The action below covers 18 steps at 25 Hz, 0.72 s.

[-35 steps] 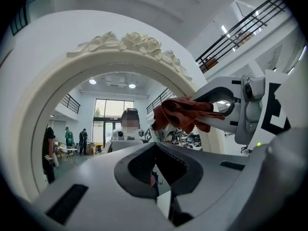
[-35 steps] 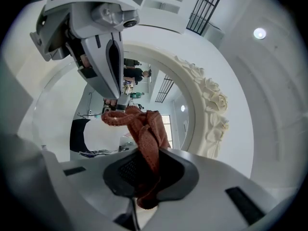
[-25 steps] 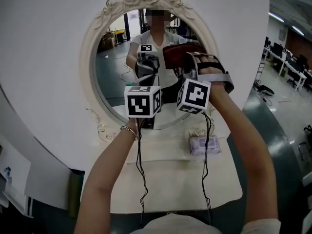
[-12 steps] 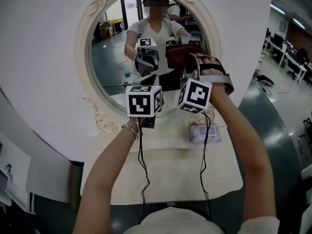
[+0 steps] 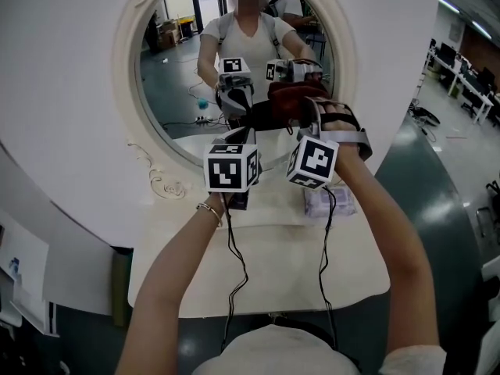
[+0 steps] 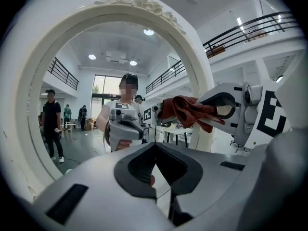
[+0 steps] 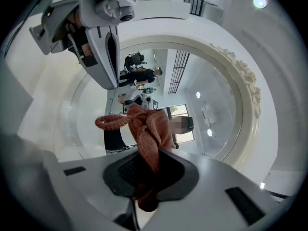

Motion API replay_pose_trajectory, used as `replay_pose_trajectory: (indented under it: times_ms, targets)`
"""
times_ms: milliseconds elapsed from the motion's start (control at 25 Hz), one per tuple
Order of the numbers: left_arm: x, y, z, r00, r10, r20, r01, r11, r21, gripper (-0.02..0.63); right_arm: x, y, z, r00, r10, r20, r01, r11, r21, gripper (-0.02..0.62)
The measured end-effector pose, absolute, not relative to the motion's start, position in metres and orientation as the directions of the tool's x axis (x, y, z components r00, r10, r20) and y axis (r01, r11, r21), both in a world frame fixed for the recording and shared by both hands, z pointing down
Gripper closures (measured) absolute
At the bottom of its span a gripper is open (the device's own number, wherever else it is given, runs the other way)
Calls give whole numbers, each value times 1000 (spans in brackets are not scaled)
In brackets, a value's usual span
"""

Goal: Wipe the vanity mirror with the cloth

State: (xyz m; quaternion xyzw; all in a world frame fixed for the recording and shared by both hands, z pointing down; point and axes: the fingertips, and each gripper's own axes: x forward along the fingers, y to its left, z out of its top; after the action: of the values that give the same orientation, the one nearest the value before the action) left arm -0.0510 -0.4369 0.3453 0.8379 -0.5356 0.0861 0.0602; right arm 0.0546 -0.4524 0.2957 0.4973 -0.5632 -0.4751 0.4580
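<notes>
With our right gripper pinching only a bunched fold of the cloth and our left gripper closed empty, rubbing the mirror could tug it free.

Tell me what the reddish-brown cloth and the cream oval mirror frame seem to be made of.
Reddish-brown cloth: soft woven or knitted fabric, matte; a ribbed, looped texture shows and it hangs in limp folds.
Cream oval mirror frame: rigid, moulded or carved, possibly painted resin or wood, smooth satin finish; raised flowers and scrolls show, but the base material can't be told.
</notes>
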Motion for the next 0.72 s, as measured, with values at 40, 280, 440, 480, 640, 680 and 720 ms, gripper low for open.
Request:
replay_pose_trajectory:
  times_ms: [40,280,440,480,640,680,720]
  targets:
    - [-51,-436,351,411,-886,216,-908,-418,12,603,56,-452,301,-85,-995,51,-128,62,990,535]
    - [-49,-430,387,407,-873,269,-909,-416,23,603,55,-449,333,-92,-991,102,-153,115,981,535]
    - [-52,-427,416,396,-864,309,-912,-410,22,603,48,-450,360,-102,-985,141,-145,155,977,535]
    - [-54,-427,423,394,-862,319,-913,-407,26,603,46,-451,367,-106,-983,151,-145,166,975,535]
    - [-58,-424,448,386,-853,351,-917,-395,49,603,40,-450,392,-117,-974,192,-147,208,967,535]
    - [-59,-422,455,384,-851,359,-919,-391,54,603,38,-448,400,-120,-971,205,-147,221,964,535]
    - [-61,-419,462,381,-848,367,-920,-388,60,603,36,-446,409,-123,-968,218,-147,235,961,535]
